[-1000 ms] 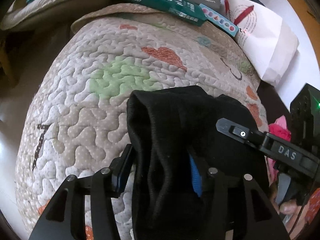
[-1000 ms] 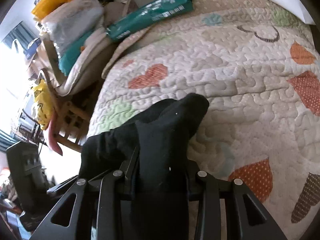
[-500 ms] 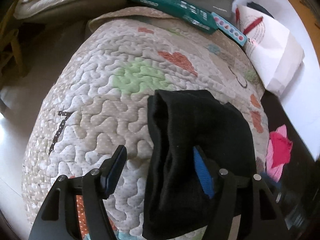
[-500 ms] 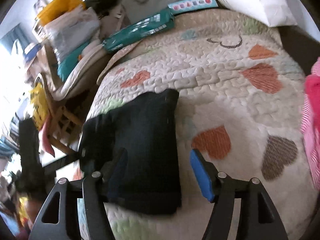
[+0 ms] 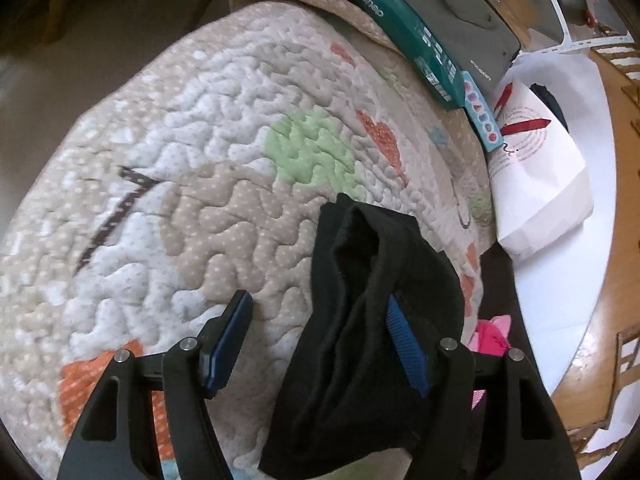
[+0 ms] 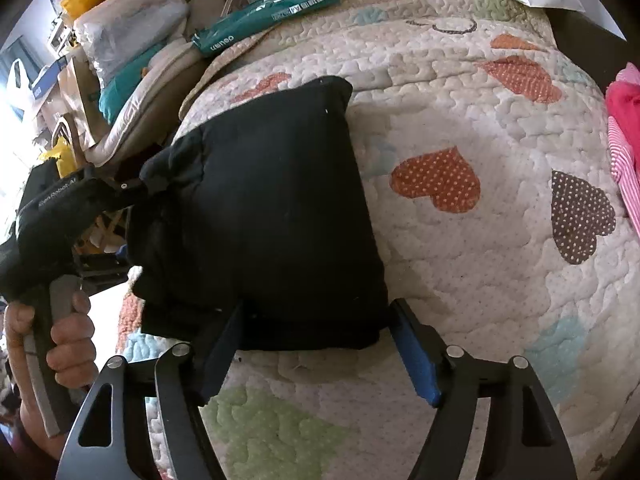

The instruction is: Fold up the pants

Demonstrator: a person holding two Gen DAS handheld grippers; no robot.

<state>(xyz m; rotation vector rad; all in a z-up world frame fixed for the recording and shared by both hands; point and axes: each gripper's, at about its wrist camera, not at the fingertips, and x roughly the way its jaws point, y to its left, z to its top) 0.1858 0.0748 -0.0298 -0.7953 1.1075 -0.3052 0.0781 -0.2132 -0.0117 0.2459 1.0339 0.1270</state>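
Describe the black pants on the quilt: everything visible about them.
The black pants are a soft, matte knit-looking fabric, folded into a compact, roughly rectangular bundle lying on the heart-patterned quilt. The right wrist view shows a smooth top panel with rumpled layers stacked along one side. In the left wrist view that rumpled edge shows several folds and rises over one finger of the open left claw. The right claw, also open, straddles the bundle's near edge.

Daylight glare at left, fisheye-bent edges, slight motion blur
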